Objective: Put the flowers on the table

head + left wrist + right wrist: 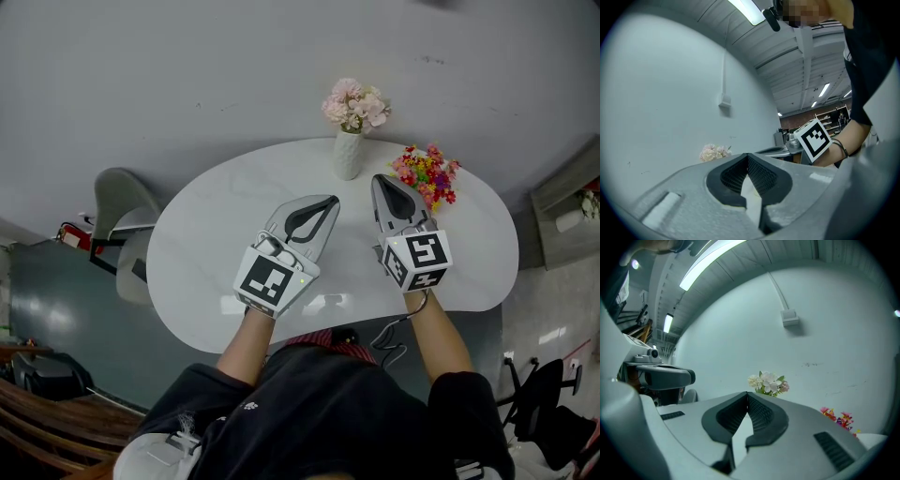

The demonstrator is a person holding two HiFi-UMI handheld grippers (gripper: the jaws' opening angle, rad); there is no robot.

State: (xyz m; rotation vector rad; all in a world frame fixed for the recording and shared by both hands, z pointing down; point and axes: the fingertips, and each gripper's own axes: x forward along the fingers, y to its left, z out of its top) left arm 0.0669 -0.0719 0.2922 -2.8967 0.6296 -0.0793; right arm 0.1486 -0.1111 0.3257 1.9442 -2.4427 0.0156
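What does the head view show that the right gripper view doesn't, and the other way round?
Only the head view: the white ribbed vase and the black-and-white marker cubes. Only the right gripper view: the small white wall box and the long ceiling light. Both: the pale pink flower bouquet, the red and yellow flower bunch, and the right gripper, jaws shut on nothing.

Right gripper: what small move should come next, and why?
Probably draw the right gripper back toward the person: its jaws are shut on nothing, and the colourful bunch already lies on the table beside the vase.
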